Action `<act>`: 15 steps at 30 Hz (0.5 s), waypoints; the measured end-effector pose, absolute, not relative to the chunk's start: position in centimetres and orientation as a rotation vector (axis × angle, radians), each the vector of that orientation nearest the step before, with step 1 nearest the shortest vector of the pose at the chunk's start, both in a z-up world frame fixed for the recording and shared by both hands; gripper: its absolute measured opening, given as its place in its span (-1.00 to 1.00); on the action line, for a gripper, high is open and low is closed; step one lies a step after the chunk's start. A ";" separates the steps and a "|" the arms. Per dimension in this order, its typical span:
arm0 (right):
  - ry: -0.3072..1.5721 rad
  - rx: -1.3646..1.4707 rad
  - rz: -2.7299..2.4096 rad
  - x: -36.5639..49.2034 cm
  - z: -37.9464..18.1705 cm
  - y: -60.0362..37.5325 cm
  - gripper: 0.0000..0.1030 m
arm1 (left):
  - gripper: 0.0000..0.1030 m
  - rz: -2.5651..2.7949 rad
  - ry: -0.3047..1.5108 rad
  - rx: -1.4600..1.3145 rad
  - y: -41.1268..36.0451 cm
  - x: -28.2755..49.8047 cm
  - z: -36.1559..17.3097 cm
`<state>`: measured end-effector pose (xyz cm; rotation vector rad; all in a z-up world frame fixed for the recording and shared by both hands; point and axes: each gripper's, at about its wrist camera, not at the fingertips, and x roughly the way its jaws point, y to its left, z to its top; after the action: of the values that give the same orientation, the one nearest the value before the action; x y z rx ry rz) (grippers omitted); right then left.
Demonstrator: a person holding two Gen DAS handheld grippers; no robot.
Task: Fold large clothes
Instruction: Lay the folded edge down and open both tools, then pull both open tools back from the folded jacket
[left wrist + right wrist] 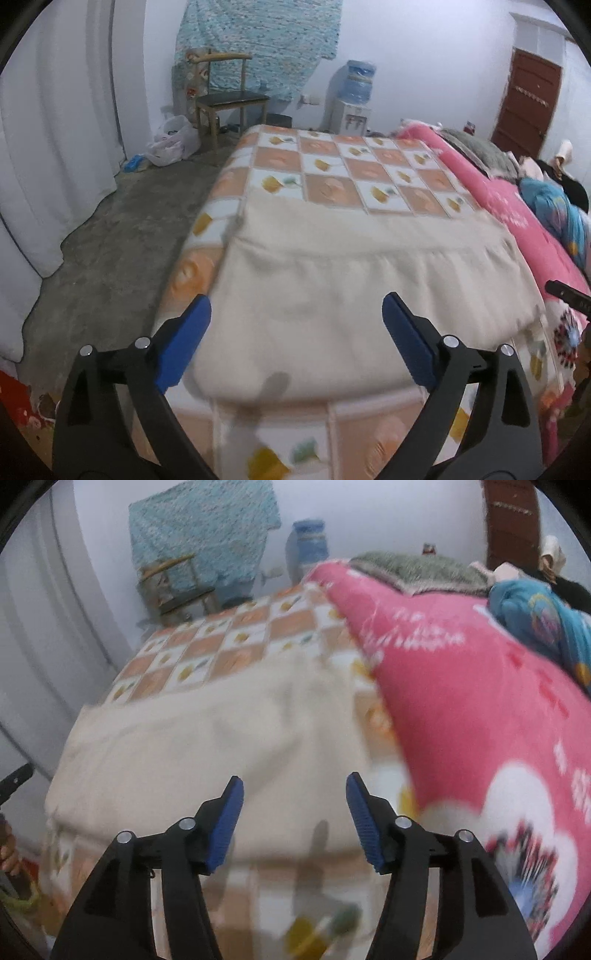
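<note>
Cream garment [362, 280] on checked bedspread [354, 166], concrete floor [110, 236].

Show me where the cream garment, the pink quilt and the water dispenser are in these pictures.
cream garment [351, 273]: left wrist view, middle of the cloth lying flat on the bed.
pink quilt [461, 701]: right wrist view, its broad pink top.
water dispenser [355, 86]: left wrist view, the blue bottle on top.
</note>
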<state>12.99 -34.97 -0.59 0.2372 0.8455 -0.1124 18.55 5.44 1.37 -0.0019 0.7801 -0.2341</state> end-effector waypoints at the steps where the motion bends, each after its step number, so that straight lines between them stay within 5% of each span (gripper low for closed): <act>1: 0.860 0.235 -0.101 12.5 -0.8 -34.3 0.17 | 0.77 -0.235 0.779 0.004 4.9 17.7 1.4; 15: 0.822 0.111 0.024 5.9 1.1 -24.9 0.61 | 0.84 -0.259 0.745 -0.005 1.2 9.5 3.8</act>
<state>5.89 -24.89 1.11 0.1106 0.8215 0.0240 9.52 1.24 3.78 -0.0046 0.7454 -0.2585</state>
